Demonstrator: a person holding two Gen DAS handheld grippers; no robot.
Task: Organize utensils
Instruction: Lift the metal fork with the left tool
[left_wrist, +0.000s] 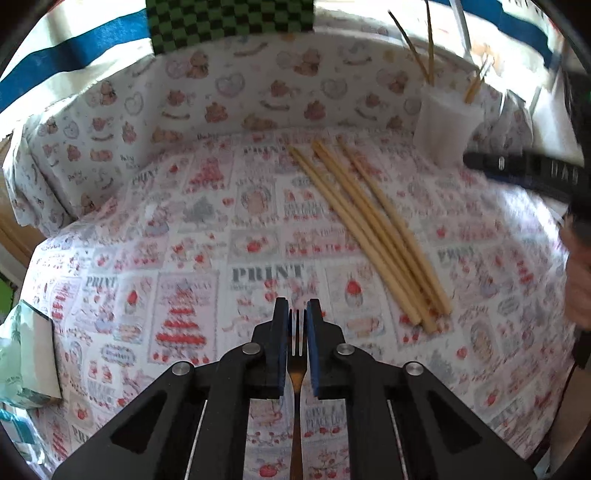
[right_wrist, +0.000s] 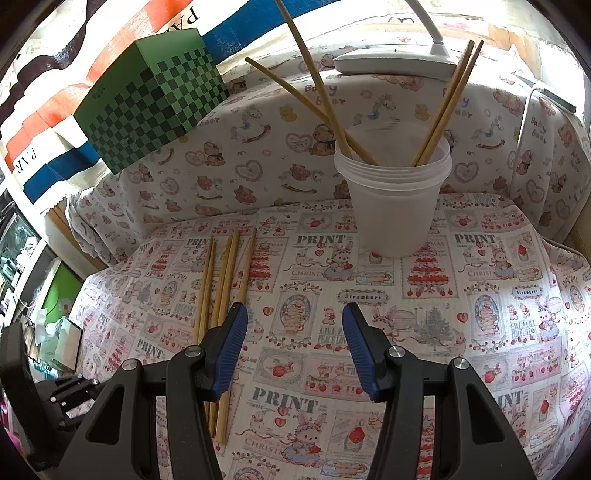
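My left gripper (left_wrist: 297, 314) is shut on a small metal fork (left_wrist: 296, 373), tines pointing forward between the blue pads, held above the printed cloth. Several bamboo chopsticks (left_wrist: 373, 229) lie loose on the cloth ahead and to the right; they also show in the right wrist view (right_wrist: 221, 295), left of my right gripper. A translucent white cup (right_wrist: 393, 192) stands at the back with several chopsticks (right_wrist: 317, 85) leaning in it; it also shows in the left wrist view (left_wrist: 443, 122). My right gripper (right_wrist: 295, 325) is open and empty, facing the cup.
A green checkered box (right_wrist: 151, 99) sits on the cloth-covered ledge behind. A white lamp base (right_wrist: 395, 62) stands behind the cup. The cloth-covered table (right_wrist: 480, 332) drops off at the left, where clutter lies. My right gripper's black body (left_wrist: 532, 173) shows at the right edge.
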